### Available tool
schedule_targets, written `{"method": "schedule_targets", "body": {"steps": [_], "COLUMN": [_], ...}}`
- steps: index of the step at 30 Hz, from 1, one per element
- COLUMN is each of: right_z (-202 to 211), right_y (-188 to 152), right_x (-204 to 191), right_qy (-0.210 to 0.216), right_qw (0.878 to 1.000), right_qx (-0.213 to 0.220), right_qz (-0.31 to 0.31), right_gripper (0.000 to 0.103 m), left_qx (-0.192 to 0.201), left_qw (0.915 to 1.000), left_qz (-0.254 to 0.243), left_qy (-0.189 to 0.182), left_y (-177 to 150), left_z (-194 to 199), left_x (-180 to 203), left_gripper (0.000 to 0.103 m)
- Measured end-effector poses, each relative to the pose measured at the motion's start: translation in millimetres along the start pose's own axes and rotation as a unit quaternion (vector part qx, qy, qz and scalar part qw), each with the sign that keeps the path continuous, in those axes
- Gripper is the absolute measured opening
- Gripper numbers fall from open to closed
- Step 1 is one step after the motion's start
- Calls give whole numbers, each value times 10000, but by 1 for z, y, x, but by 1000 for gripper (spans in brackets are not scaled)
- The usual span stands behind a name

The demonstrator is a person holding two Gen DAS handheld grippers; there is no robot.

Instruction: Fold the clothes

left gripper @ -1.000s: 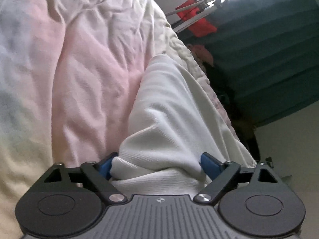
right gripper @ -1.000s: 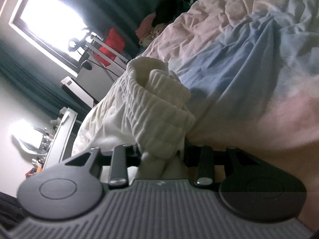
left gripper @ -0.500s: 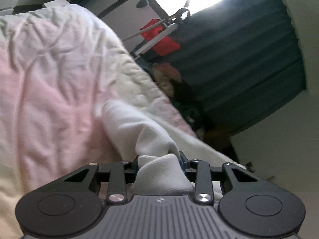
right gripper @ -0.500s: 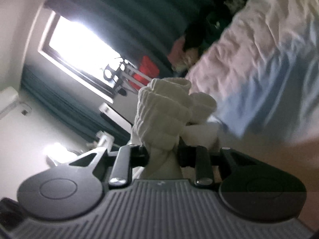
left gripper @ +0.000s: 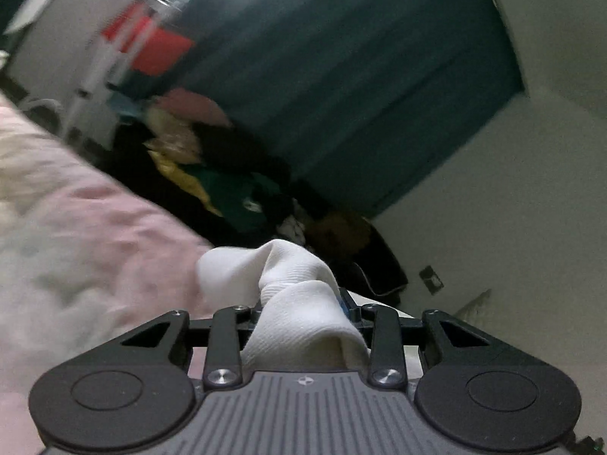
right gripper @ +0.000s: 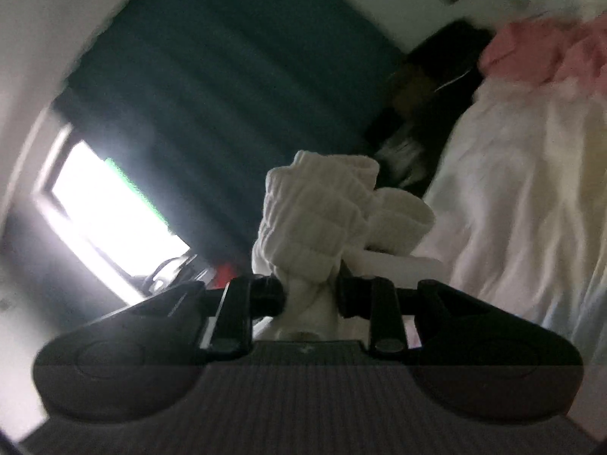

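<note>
A white ribbed garment [left gripper: 303, 303] is bunched between the jaws of my left gripper [left gripper: 303, 309], which is shut on it and raised above the bed. My right gripper [right gripper: 311, 292] is shut on the garment's thick ribbed cuff [right gripper: 315, 212], which stands up in a lump above the jaws. The rest of the garment hangs out of sight below both grippers. Both views are blurred and tilted up toward the room.
The pink and cream bedspread [left gripper: 76, 250] lies at the lower left, and also shows at the right of the right wrist view [right gripper: 512, 189]. A pile of clothes [left gripper: 212, 174] sits beyond the bed. Teal curtains [left gripper: 341, 76], a bright window [right gripper: 106, 212] and white walls surround.
My left gripper closed on the white garment. Both grippers lifted their ends off the bed and tilted up, so the views now show curtain and wall instead of bedspread.
</note>
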State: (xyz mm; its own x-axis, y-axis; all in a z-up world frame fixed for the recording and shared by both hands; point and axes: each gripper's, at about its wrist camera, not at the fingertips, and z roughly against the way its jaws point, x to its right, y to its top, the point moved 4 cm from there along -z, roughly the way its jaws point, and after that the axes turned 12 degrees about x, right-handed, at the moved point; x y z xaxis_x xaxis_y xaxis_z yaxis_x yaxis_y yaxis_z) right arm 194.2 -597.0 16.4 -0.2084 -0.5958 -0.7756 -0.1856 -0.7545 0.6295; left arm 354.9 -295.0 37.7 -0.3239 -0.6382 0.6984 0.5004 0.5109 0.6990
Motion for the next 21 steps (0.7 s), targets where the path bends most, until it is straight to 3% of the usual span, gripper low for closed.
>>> {"method": "schedule_targets", "body": {"steps": [4, 8, 10, 14, 17, 21], "right_z": [-38, -53, -51, -18, -1, 14], "right_y": [13, -17, -41, -80, -104, -102], "right_x": [59, 124, 151, 183, 202, 201], "right_qy": [-497, -1075, -1274, -1411, -1626, -1926], "right_qw": [9986, 9942, 9910, 9881, 9836, 9747], "right_qx": [192, -25, -382, -616, -694, -860], "right_qz": [-25, 65, 144, 27, -343, -745], "right_gripper": [28, 28, 28, 30, 35, 37], "left_qx": [-242, -841, -1060, -1466, -1530, -1573], "left_qw": [9993, 9936, 9891, 9787, 9751, 9692], "left_qz": [-274, -757, -1020, -1438, -1603, -1877], "left_qy": [-120, -44, -72, -65, 11, 263], "left_y": [-44, -105, -134, -172, -174, -165], "left_z": [-79, -115, -114, -99, -88, -75], "left_x": [24, -8, -37, -79, -80, -68], "left_gripper": [35, 35, 37, 40, 42, 52]}}
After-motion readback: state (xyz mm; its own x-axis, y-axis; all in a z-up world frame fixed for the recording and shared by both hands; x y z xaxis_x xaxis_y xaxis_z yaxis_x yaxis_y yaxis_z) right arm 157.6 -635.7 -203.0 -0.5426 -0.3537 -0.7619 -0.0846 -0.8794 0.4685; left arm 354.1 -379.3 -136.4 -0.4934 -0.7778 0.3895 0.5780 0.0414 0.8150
